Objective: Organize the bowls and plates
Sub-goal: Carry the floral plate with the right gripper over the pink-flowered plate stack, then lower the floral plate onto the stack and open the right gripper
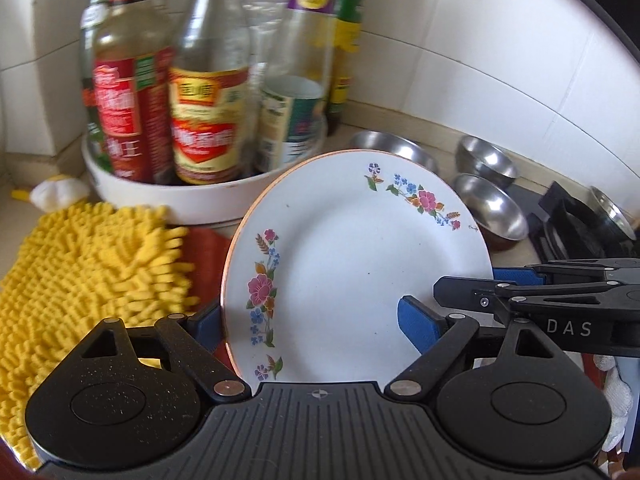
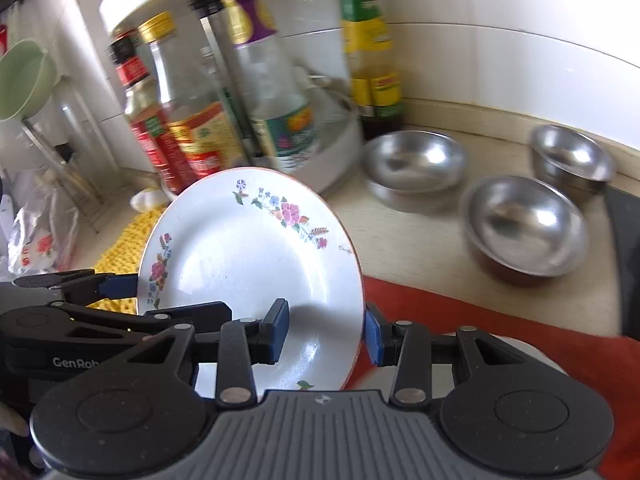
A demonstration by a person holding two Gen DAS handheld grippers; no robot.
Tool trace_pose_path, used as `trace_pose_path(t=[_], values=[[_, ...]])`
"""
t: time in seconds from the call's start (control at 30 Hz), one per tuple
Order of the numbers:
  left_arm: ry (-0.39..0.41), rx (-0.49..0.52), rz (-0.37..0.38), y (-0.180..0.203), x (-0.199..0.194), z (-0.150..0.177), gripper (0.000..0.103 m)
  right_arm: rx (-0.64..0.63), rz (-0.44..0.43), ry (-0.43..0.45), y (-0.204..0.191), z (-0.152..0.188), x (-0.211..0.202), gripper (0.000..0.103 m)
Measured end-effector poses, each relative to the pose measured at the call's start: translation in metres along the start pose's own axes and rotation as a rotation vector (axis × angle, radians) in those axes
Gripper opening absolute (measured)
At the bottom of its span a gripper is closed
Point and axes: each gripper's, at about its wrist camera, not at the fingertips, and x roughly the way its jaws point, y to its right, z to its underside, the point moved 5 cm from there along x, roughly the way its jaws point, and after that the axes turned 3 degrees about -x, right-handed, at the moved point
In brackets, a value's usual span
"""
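Near centre, both grippers are pinching the floral plate: left gripper on its left rim, right gripper on its right rim. Three steel bowls are sitting unstacked far right; sorting looks barely started.

Left tool and right tool both clamp one plate (opposite rims), fingers crossing.

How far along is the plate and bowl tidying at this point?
Nothing looks stacked yet. In hand: the floral plate, tilted above the counter, with the left hand-held gripper and right hand-held gripper each astride a rim. Left: three steel bowls sit apart on the counter.
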Motion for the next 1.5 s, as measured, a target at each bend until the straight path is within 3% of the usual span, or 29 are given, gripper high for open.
trace_pose_path(t=[0.6,1.3,1.5], values=[[-0.098,0.140,0.125,0.097,0.033,0.018,0.091,0.146,0.110,-0.027,0.081,0.047,-0.047,0.039],[-0.155,0.165,0.148,0.123,0.032,0.047,0.088,0.166,0.148,-0.088,0.098,0.080,-0.065,0.039],[-0.127,0.161,0.134,0.126,0.032,0.045,0.085,0.174,0.167,-0.015,0.111,0.075,-0.073,0.040]])
